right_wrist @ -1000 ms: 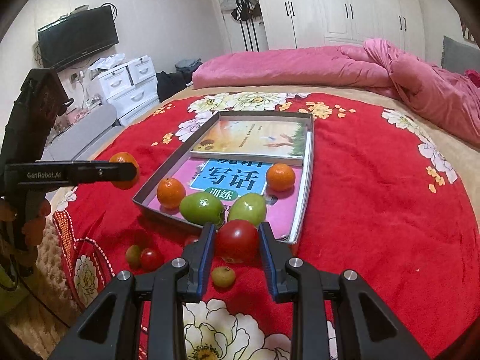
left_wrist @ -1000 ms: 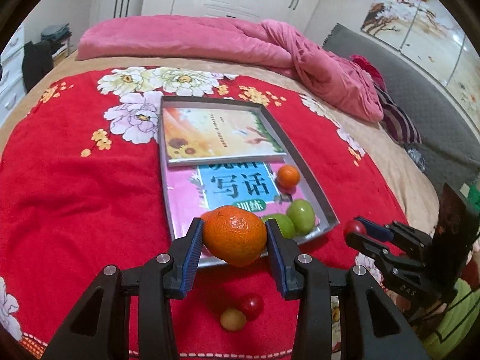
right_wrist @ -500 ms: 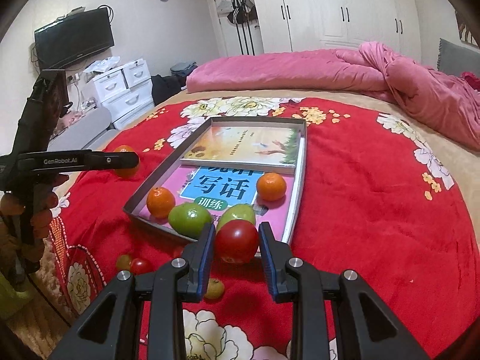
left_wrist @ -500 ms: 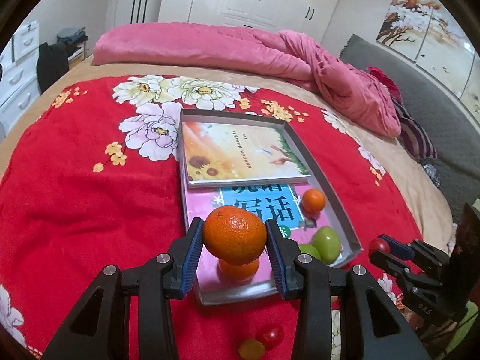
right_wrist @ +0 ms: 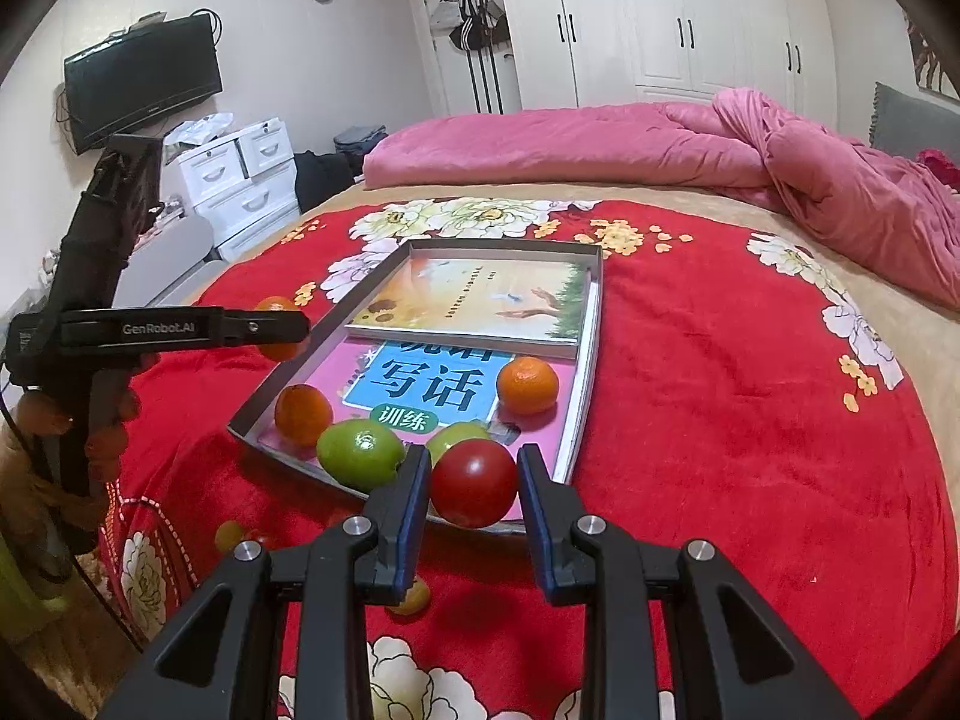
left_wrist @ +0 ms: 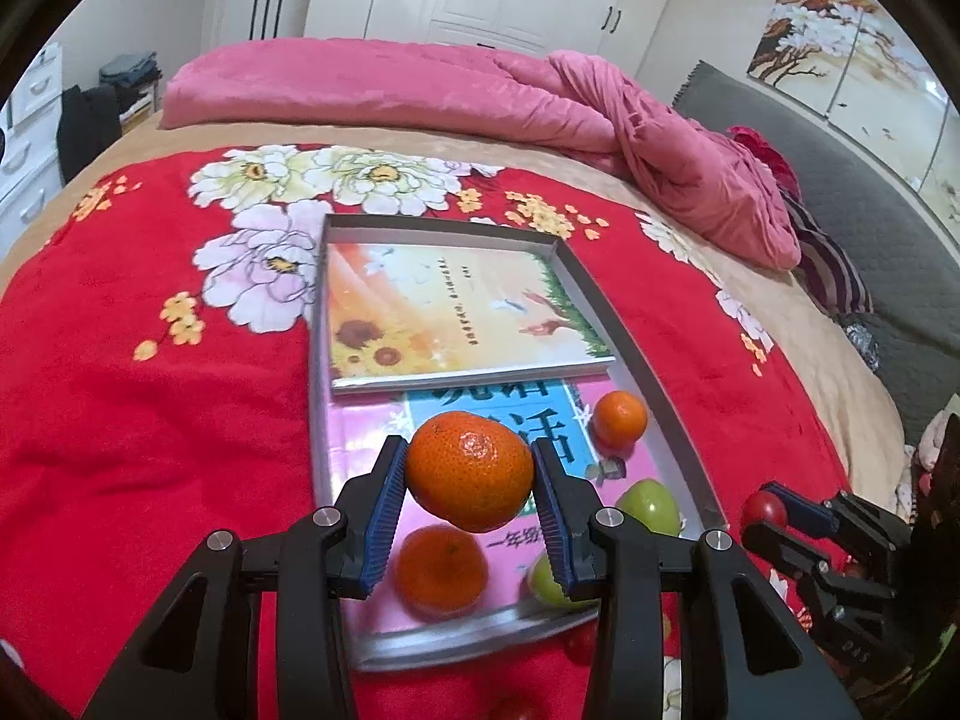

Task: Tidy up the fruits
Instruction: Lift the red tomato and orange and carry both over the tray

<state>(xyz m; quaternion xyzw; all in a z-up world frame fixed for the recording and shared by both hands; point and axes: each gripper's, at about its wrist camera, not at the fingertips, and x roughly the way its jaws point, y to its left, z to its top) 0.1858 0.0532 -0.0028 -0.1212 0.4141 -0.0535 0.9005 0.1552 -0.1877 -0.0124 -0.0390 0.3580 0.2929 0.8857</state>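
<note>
Both tongs have moved forward over the tray (left_wrist: 654, 372): the left tongs (left_wrist: 470, 483) clamp a mandarin (left_wrist: 470, 468) above it, the right tongs (right_wrist: 474, 495) grip a tomato (right_wrist: 474, 482) at its near edge.

Blanket (left_wrist: 150, 420): red, printed with white, pale pink and yellow flowers.
Quilt (left_wrist: 420, 90): plain pink, beyond my tray.
Tray (left_wrist: 624, 324): grey metal rim.
Upper book (left_wrist: 444, 312): orange-yellow cover with sunflowers and a green grass strip, at the tray's far end.
Lower book (right_wrist: 432, 384): pink cover, blue panel with dark characters, green label.
My left gripper (left_wrist: 471, 474): black body, blue pads; mandarin (left_wrist: 471, 471) between them is orange, dimpled.
My right gripper (right_wrist: 474, 483): black body, blue pads; tomato (right_wrist: 474, 483) between them is glossy red.
Fruits in tray: two orange (right_wrist: 528, 385), two green (right_wrist: 360, 453).
Wardrobe (right_wrist: 690, 24): white, black handles.
</note>
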